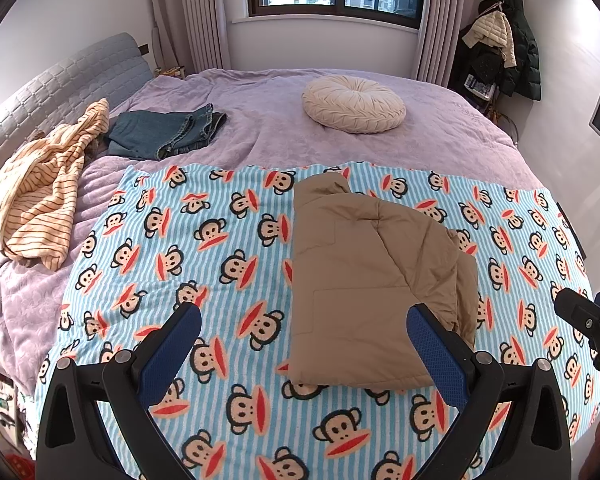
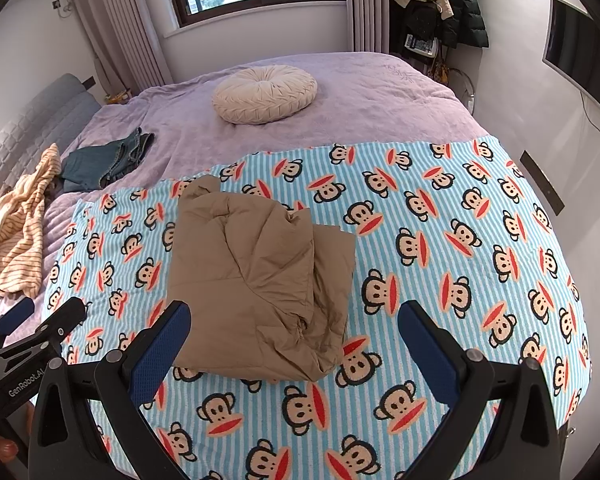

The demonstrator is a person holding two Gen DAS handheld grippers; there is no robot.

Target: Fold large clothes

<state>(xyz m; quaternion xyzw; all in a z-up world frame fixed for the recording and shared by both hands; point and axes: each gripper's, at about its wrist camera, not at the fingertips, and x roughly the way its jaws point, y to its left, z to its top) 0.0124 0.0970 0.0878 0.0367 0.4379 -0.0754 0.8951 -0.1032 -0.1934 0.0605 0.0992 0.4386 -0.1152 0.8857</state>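
A tan padded jacket [image 1: 364,280] lies folded into a rough rectangle on the blue striped monkey-print blanket [image 1: 228,248]; it also shows in the right wrist view [image 2: 260,280]. My left gripper [image 1: 304,332] is open and empty, held above the jacket's near edge. My right gripper [image 2: 294,330] is open and empty, also above the jacket's near edge. The right gripper shows at the right edge of the left wrist view [image 1: 592,320], and the left gripper at the left edge of the right wrist view [image 2: 32,340].
A striped yellow garment [image 1: 44,208] and folded jeans [image 1: 168,132] lie at the left on the purple bedspread [image 1: 440,140]. A round cream cushion [image 1: 354,104] sits further back. Coats hang on a rack [image 1: 500,40] by the window.
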